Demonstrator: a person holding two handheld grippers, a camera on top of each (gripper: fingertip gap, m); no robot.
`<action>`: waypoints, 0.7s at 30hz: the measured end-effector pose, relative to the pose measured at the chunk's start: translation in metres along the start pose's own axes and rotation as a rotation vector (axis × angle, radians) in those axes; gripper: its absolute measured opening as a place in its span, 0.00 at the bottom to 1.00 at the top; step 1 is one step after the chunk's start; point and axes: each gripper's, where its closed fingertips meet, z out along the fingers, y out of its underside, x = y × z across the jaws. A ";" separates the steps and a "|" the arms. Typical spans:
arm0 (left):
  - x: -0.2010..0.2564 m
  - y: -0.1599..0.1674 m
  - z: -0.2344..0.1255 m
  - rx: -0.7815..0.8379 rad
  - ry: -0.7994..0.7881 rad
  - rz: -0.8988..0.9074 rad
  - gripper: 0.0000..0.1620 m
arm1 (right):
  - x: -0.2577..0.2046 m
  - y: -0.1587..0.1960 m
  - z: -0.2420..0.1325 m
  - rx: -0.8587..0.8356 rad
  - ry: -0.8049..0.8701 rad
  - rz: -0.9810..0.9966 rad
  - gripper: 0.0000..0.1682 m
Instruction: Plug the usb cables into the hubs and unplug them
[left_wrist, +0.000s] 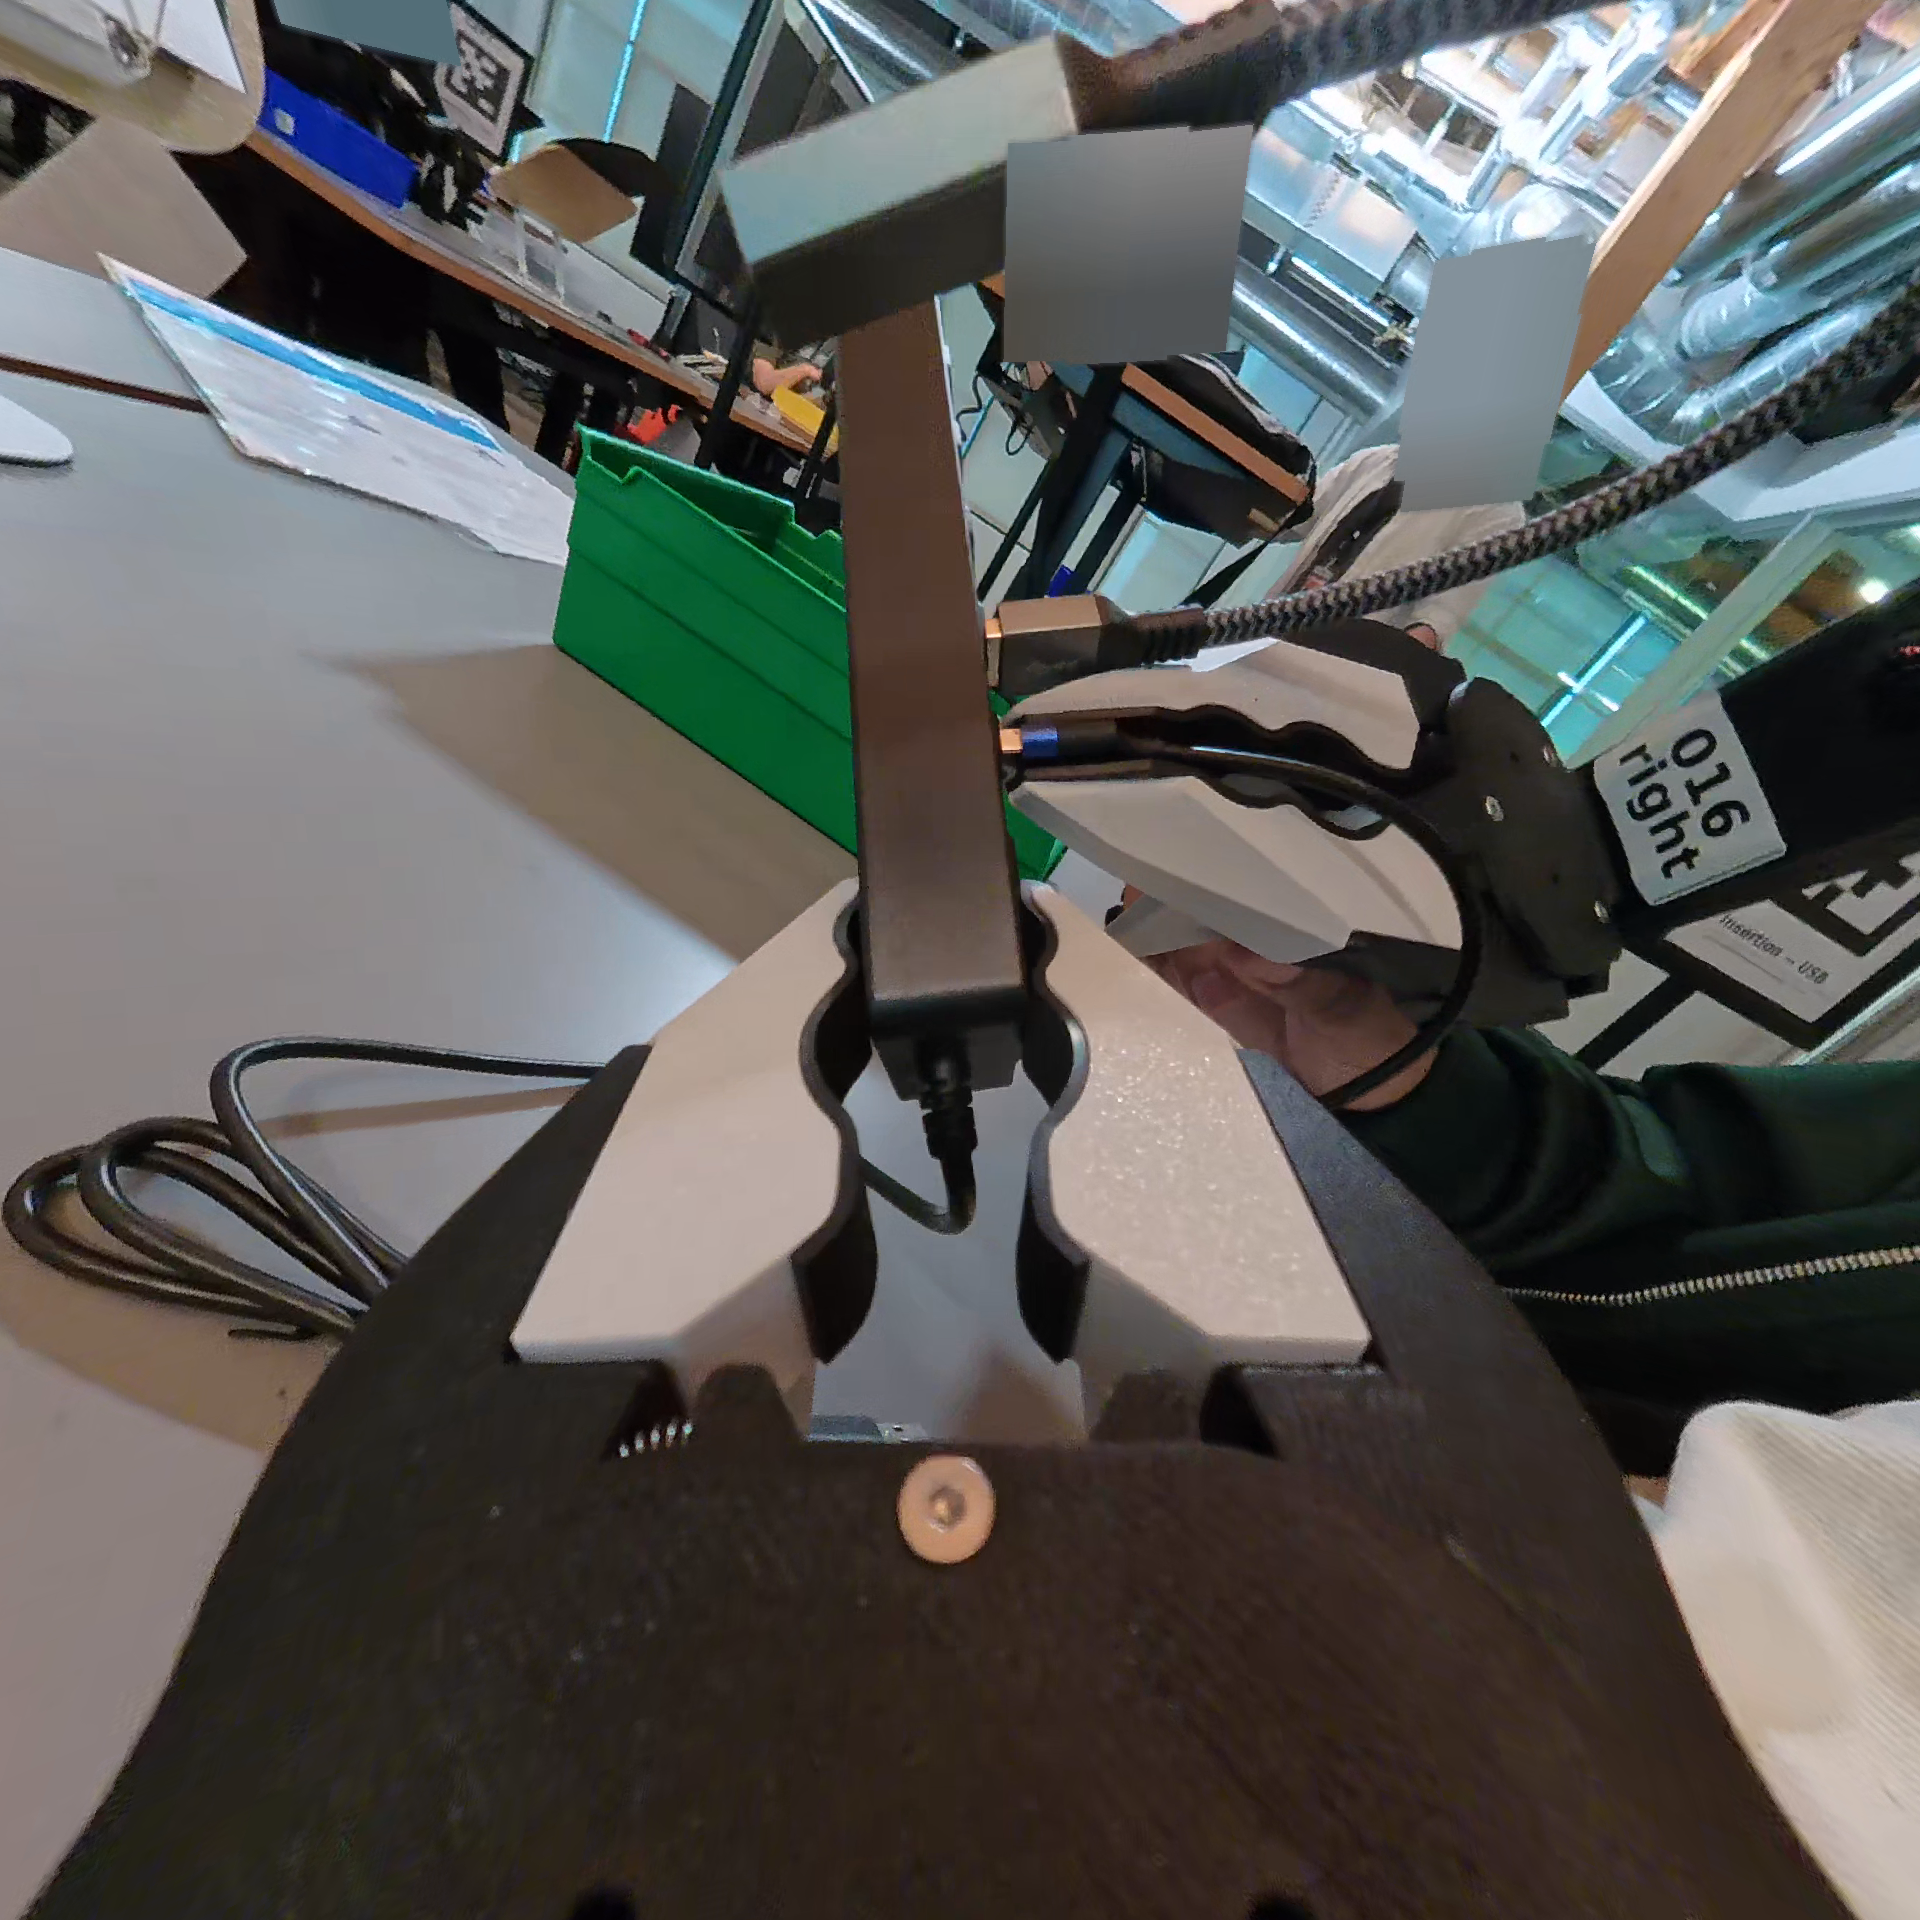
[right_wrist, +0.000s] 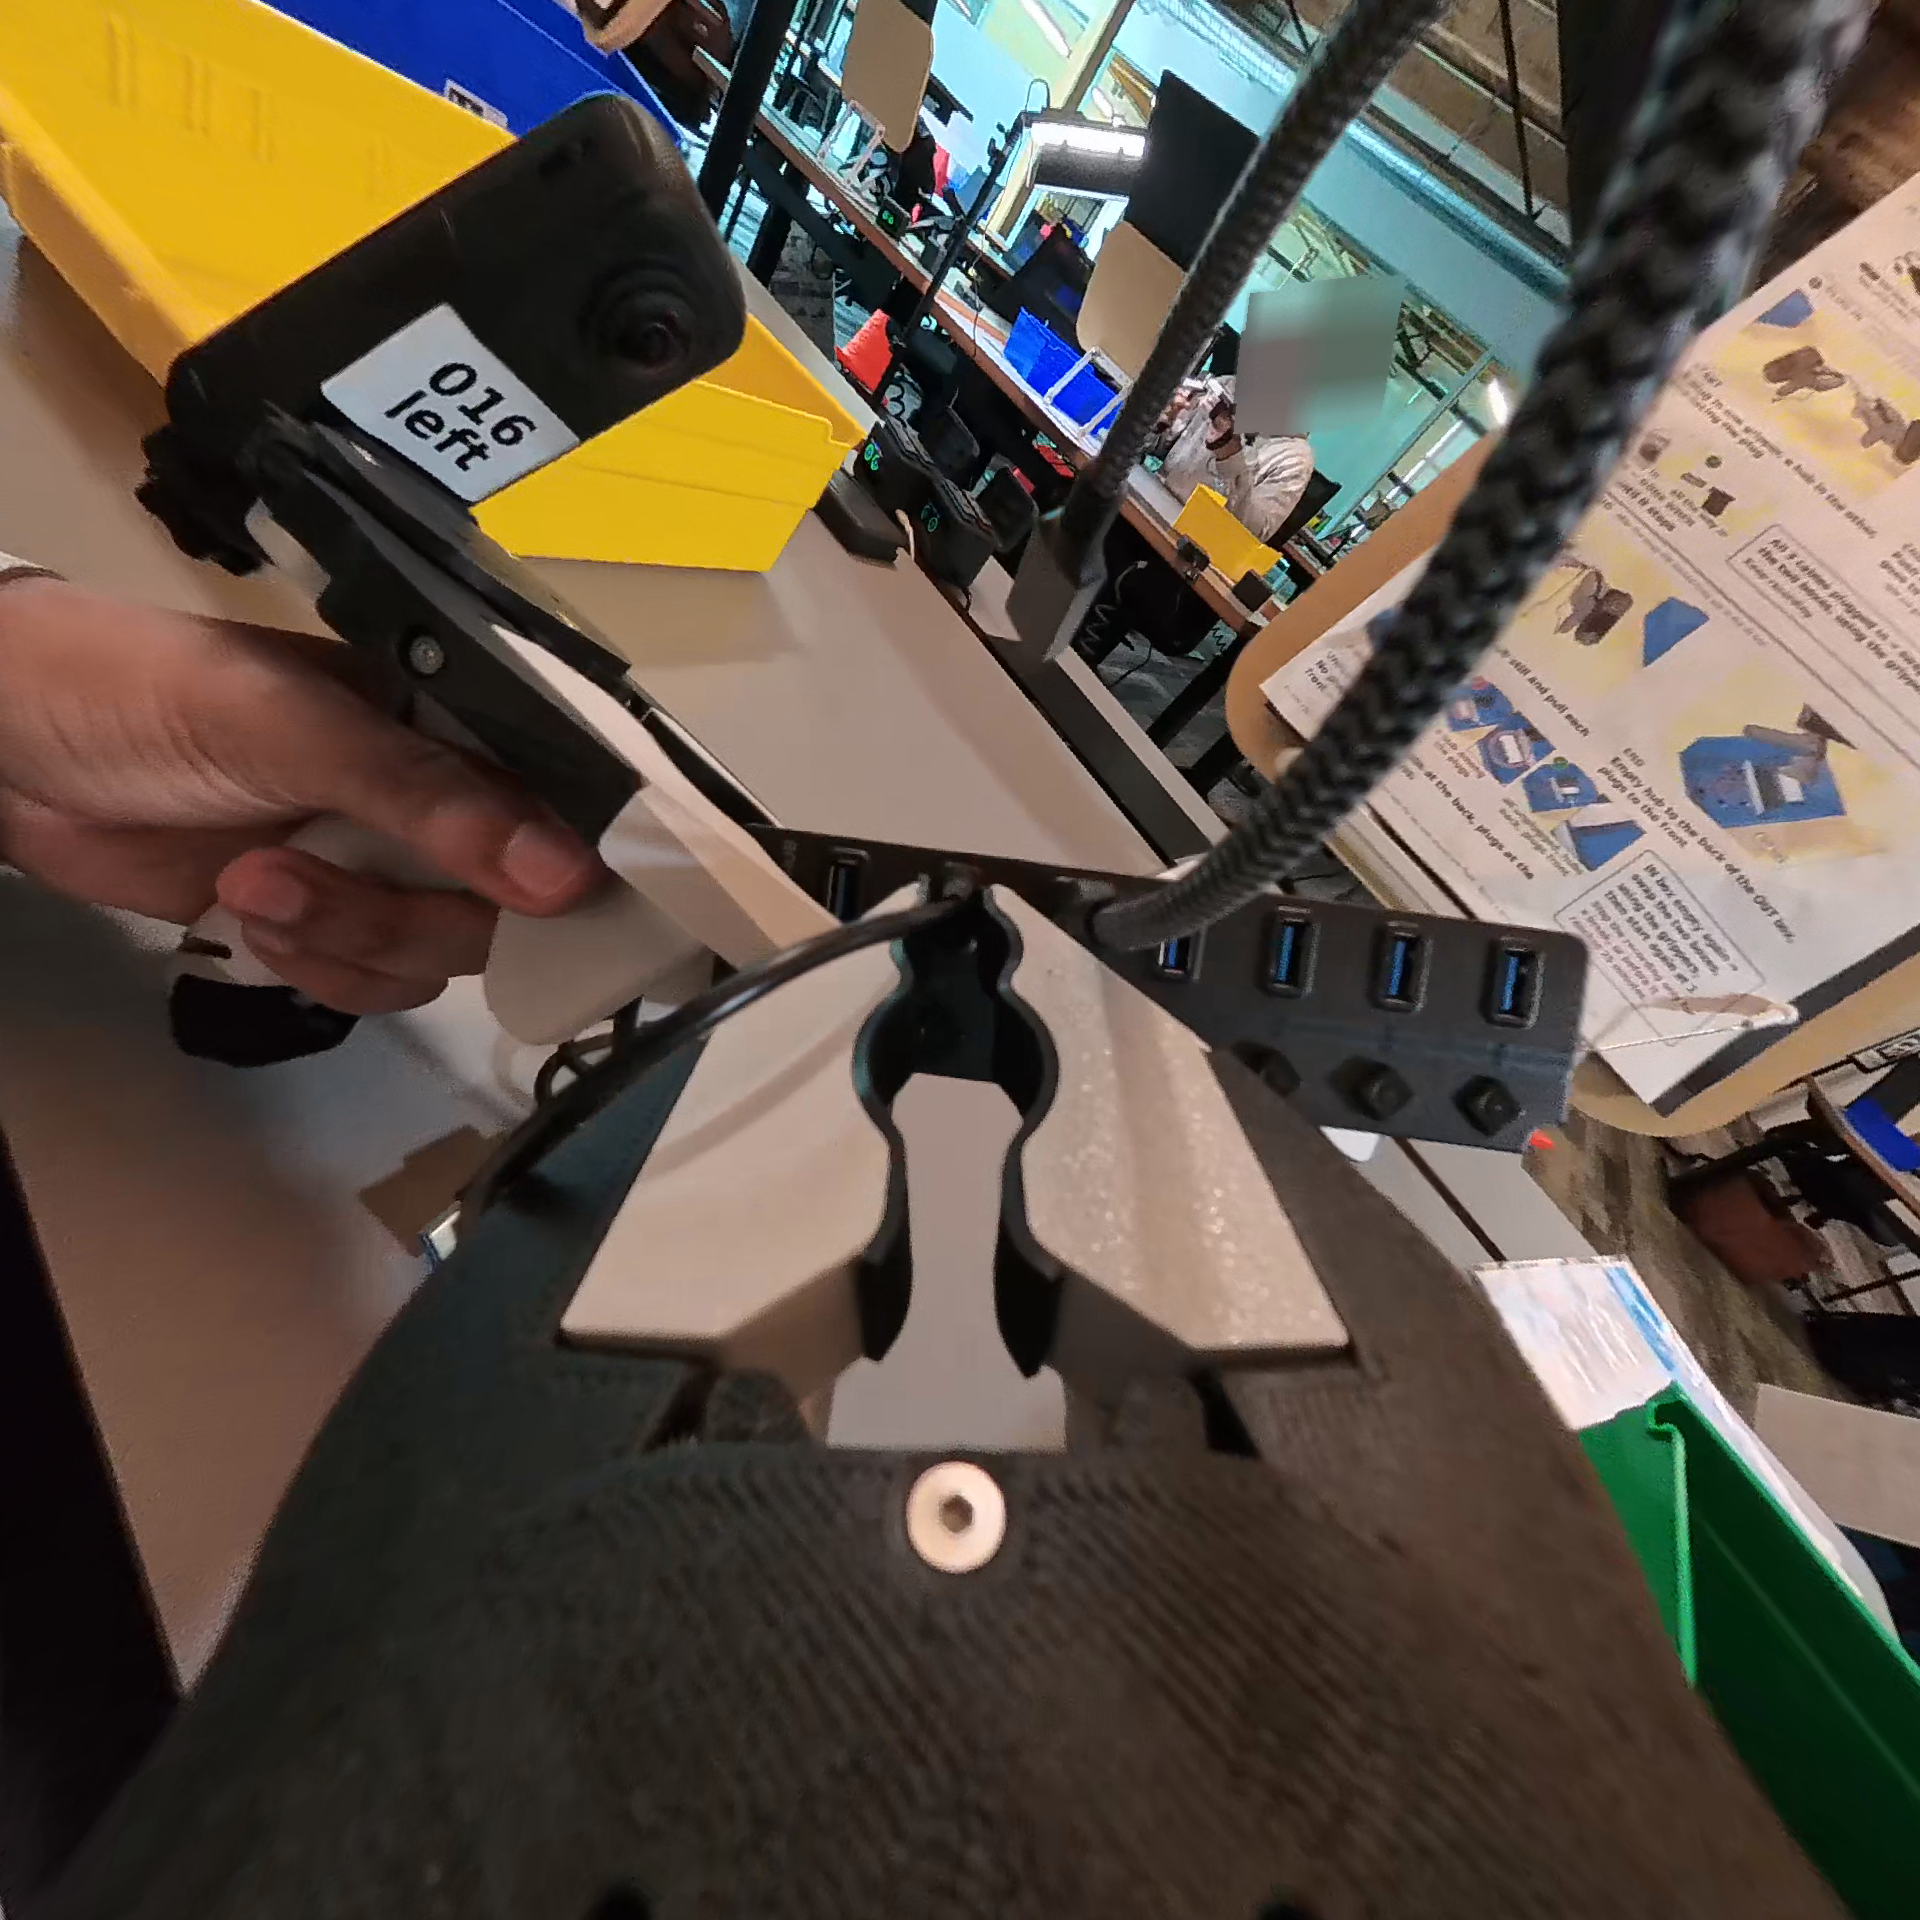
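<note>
We hold the long black bar-shaped USB hub (left_wrist: 925, 665) up in the air, clear of the grey table (left_wrist: 260, 779), so that both tools can work on it at once. Our left gripper (left_wrist: 940, 997) is pinched on the hub's near end, just where its thin black power lead (left_wrist: 951, 1164) comes out, and this steadies the bar against any push or pull on the ports. The lead runs down to a loose coil (left_wrist: 187, 1195) on the table.

Our right gripper (right_wrist: 961, 914) comes in at the port side and is closed on a small plug with a blue metallic collar (left_wrist: 1044, 744) and a thin black cable (right_wrist: 727, 997). The plug's metal tip sits at the hub's face; we cannot tell how deep it is seated, so we judge this plug to be either going in or coming out.

Just beside it, a bronze-grey metal plug on a thick braided cable (left_wrist: 1049, 629) is already in a port. The braid (right_wrist: 1382, 665) rises away overhead, and a second grey block-shaped hub (left_wrist: 904, 177) hangs above.

In the right wrist view the hub shows a row of blue-tongued ports (right_wrist: 1397, 961), four of them free past the braided plug, with round black buttons (right_wrist: 1377, 1086) below.
</note>
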 end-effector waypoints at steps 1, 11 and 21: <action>-0.001 0.000 0.000 -0.004 0.000 -0.024 0.14 | 0.000 0.001 0.000 -0.007 0.001 0.002 0.04; -0.064 -0.017 -0.026 0.141 -0.124 -0.433 0.14 | 0.000 -0.065 -0.027 0.203 -0.011 0.075 0.04; -0.039 -0.010 -0.017 0.004 -0.141 -0.038 0.14 | 0.132 -0.018 -0.069 -0.031 0.344 -0.090 0.04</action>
